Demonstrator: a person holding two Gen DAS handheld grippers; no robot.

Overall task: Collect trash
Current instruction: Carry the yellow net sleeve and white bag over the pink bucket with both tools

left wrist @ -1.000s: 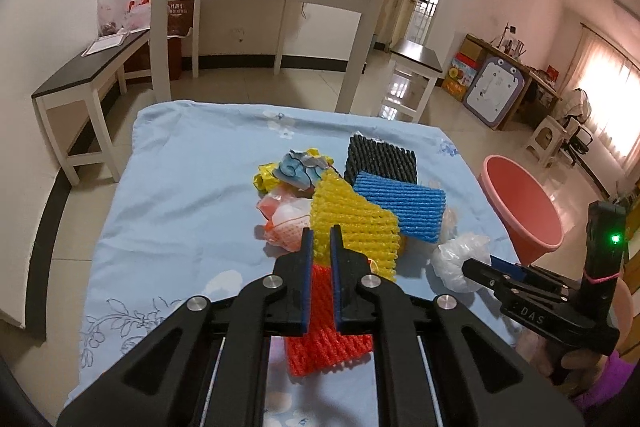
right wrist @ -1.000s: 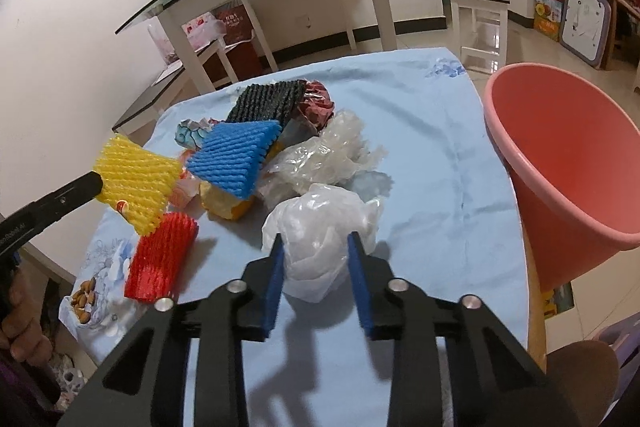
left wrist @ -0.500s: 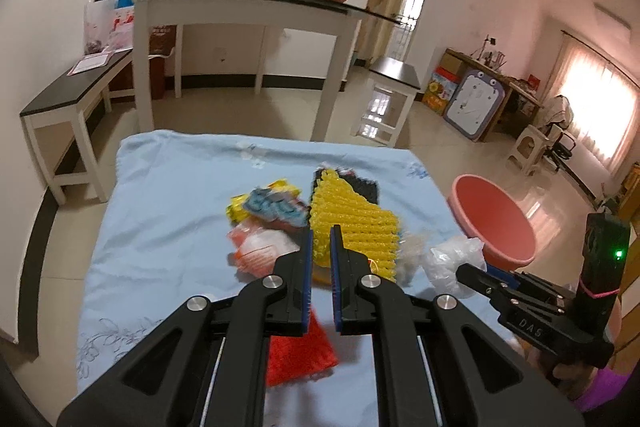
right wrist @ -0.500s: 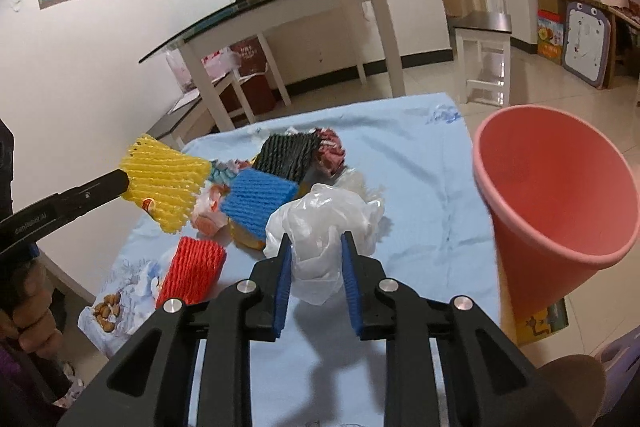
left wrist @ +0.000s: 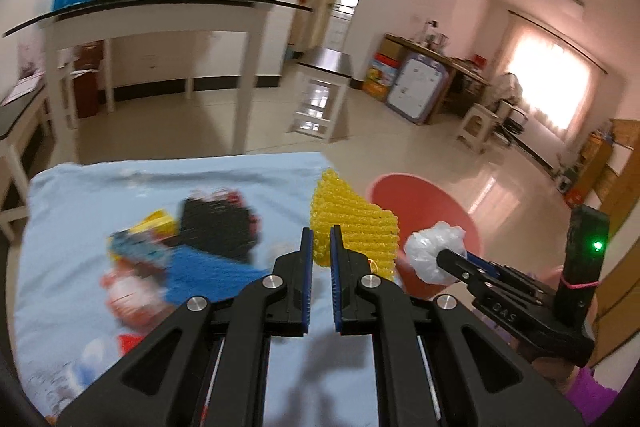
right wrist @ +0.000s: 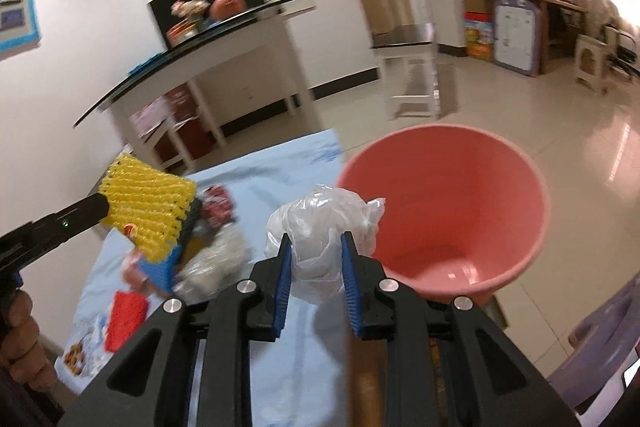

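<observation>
While both grippers hang level above the table, left gripper [left wrist: 320, 243] clamps yellow foam net [left wrist: 352, 223] — right gripper [right wrist: 314, 251] clamps crumpled plastic bag [right wrist: 324, 223].

Yellow foam mesh sleeve [left wrist: 352, 227], diamond net pattern. Crumpled clear-white plastic bag [right wrist: 324, 227]. Salmon-pink plastic basin [right wrist: 448, 211], plain. Pale blue tablecloth [left wrist: 100, 195]; blue foam mesh [left wrist: 204, 271], black foam mesh [left wrist: 212, 223], red foam mesh [right wrist: 124, 317].
</observation>
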